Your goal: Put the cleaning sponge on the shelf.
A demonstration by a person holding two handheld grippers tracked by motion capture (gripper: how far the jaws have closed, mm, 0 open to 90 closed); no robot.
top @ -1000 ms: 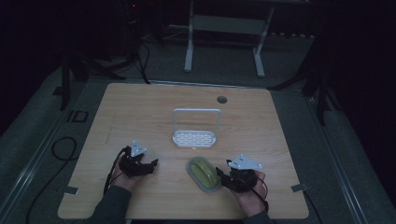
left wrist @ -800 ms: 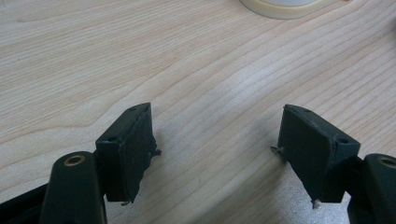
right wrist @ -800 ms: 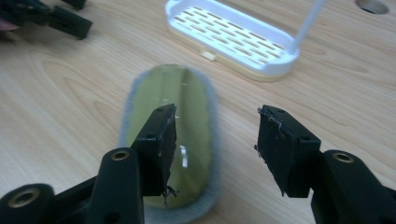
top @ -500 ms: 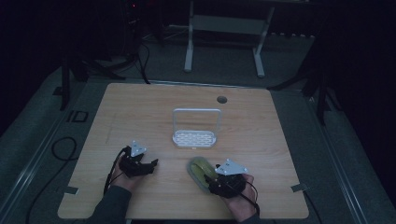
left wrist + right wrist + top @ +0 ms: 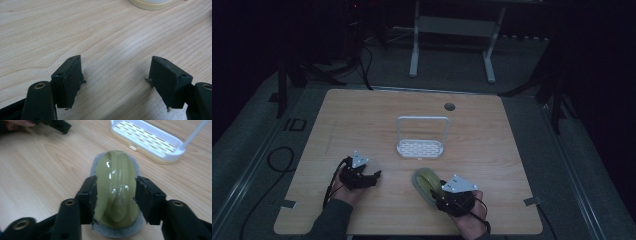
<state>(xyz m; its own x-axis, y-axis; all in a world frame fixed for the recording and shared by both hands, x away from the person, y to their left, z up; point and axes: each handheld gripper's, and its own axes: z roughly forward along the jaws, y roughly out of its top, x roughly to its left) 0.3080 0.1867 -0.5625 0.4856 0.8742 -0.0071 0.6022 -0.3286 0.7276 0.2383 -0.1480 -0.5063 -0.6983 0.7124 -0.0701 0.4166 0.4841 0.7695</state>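
Olive-green and glossy, the scrubber (image 5: 117, 191) sits between the jaws of your right gripper (image 5: 116, 195), and both pads press against its flanks, so that gripper is closed on it. A grey felt pad (image 5: 117, 231) forms the scrubber's underside and lies flat on the wooden table (image 5: 37, 177). In the high view the scrubber (image 5: 426, 184) lies near the front edge of the table (image 5: 512, 150), right of centre, with your right gripper (image 5: 447, 199) on its near end. Your left gripper (image 5: 116, 80) has its jaws spread wide with nothing but bare wood grain between them; its pads stand just above the surface, though whether they touch it you cannot tell. In the high view your left gripper (image 5: 362, 176) is well apart from the scrubber, to its left. A white slotted rack (image 5: 421, 148) with an upright wire handle stands at the table's centre, beyond both grippers; its cream-coloured base (image 5: 150, 157) shows under the white tray.
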